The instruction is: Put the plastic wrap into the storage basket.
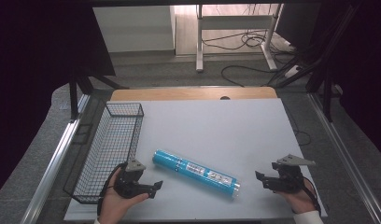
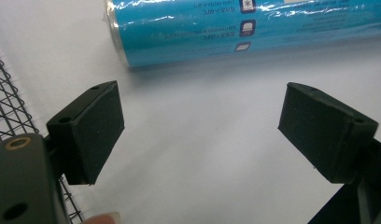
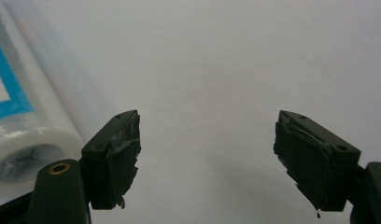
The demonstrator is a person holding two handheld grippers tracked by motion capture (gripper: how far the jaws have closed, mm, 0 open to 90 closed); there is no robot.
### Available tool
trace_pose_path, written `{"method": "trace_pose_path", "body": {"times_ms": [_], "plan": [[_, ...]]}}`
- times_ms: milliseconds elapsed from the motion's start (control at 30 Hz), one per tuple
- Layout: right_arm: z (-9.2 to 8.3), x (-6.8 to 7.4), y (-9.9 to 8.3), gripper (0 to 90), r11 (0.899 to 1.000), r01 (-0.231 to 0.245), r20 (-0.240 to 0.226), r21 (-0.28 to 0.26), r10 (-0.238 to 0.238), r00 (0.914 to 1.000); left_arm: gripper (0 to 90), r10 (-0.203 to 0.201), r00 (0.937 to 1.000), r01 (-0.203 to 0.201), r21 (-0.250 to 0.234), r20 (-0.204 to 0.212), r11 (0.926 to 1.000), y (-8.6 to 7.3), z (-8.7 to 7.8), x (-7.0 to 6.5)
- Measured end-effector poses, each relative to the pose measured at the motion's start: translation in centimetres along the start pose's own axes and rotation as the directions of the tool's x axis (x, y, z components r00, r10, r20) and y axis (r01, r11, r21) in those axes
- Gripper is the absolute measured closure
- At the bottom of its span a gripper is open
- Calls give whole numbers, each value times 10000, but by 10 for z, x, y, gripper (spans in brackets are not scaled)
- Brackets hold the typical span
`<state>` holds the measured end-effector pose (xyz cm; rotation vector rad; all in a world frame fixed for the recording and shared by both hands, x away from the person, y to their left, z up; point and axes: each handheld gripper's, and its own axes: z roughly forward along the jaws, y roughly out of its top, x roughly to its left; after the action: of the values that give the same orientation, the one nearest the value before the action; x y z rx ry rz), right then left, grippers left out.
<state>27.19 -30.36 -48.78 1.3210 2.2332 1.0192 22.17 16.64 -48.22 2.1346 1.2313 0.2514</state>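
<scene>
A long blue roll in clear wrap (image 1: 196,173) lies slantwise on the white table top (image 1: 216,126), its near end white. My left gripper (image 1: 156,187) rests at the front left, just short of the roll's far end, jaws open and empty. In the left gripper view the roll (image 2: 254,28) lies beyond the gripper (image 2: 200,130). My right gripper (image 1: 261,180) sits at the front right, a short way from the roll's white end, open with nothing between the pads. The right gripper view has the roll's white end (image 3: 25,140) left of the gripper (image 3: 205,163).
A black wire basket (image 1: 111,147) stands along the table's left edge, right beside my left hand; its mesh (image 2: 6,107) runs along the left border of the left gripper view. Beyond the table are a desk frame and cables on the floor.
</scene>
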Motion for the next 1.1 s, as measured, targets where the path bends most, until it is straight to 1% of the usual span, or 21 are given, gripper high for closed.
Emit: {"method": "trace_pose_path", "body": {"times_ms": [33,133,167,200,267,300,333,433,467,500,533,567,600,633,667,733,767,833,867,967,1100], "plan": [[1,3,6,238,9999,168,-143,19,-168,9998,137,21,10000,-21,25,1,10000,0,1,0],[1,6,12,246,9996,276,-280,40,-275,9992,137,37,10000,-37,49,-1,10000,0,1,0],[3,11,20,250,9994,341,-545,102,-335,9980,136,33,10000,-33,38,5,10000,0,0,0],[3,11,20,250,9994,341,-545,102,-335,9980,136,33,10000,-33,38,5,10000,0,0,0],[5,17,27,250,9982,553,-759,225,-534,9957,136,-2,10000,2,75,11,10000,-1,1,1],[6,24,35,250,9964,768,-952,367,-730,9928,136,0,10000,0,99,32,10000,-1,2,1],[6,24,35,250,9964,768,-952,367,-730,9928,136,-7,10000,7,117,37,9999,-1,2,1],[8,33,46,253,9947,885,-1337,526,-808,9877,135,-35,9997,33,93,249,10000,-1,1,-2],[9,37,51,253,9936,984,-1468,560,-893,9851,134,-10,9997,9,75,246,10000,-1,1,-2],[11,45,57,253,9913,1162,-1660,615,-1047,9806,134,138,9999,-139,112,86,9998,0,1,-4],[11,45,57,253,9913,1162,-1660,615,-1047,9806,134,138,9999,-139,112,86,9998,0,1,-4],[12,53,64,251,9877,1400,-1815,696,-1255,9754,134,231,9997,-231,194,-10,9995,0,2,-6],[12,53,64,251,9877,1400,-1815,696,-1255,9754,133,231,9997,-231,194,-10,9995,0,2,-6],[13,60,69,250,9841,1611,-2059,750,-1428,9681,133,220,9998,-220,196,-20,9996,0,2,-6],[13,60,69,250,9841,1611,-2059,750,-1428,9681,133,261,9997,-260,236,-36,9994,0,3,-6],[17,68,75,245,9797,1824,-2288,826,-1595,9603,133,260,9997,-259,260,-33,9993,-1,4,-6],[20,75,81,243,9750,2026,-2452,913,-1752,9535,133,256,9997,-255,266,-34,9993,-1,4,-6],[21,78,83,243,9735,2083,-2505,939,-1794,9514,133,269,9996,-267,294,-58,9992,-1,4,-5],[23,84,87,240,9681,2297,-2585,1005,-1975,9456,133,260,9996,-258,290,-67,9992,-1,4,-5],[28,95,93,236,9615,2538,-2832,1050,-2157,9345,133,247,9997,-245,283,-59,9993,-1,4,-5],[37,109,99,228,9460,2978,-3067,1281,-2478,9190,133,267,9996,-266,286,-44,9992,-2,4,-5]]}}
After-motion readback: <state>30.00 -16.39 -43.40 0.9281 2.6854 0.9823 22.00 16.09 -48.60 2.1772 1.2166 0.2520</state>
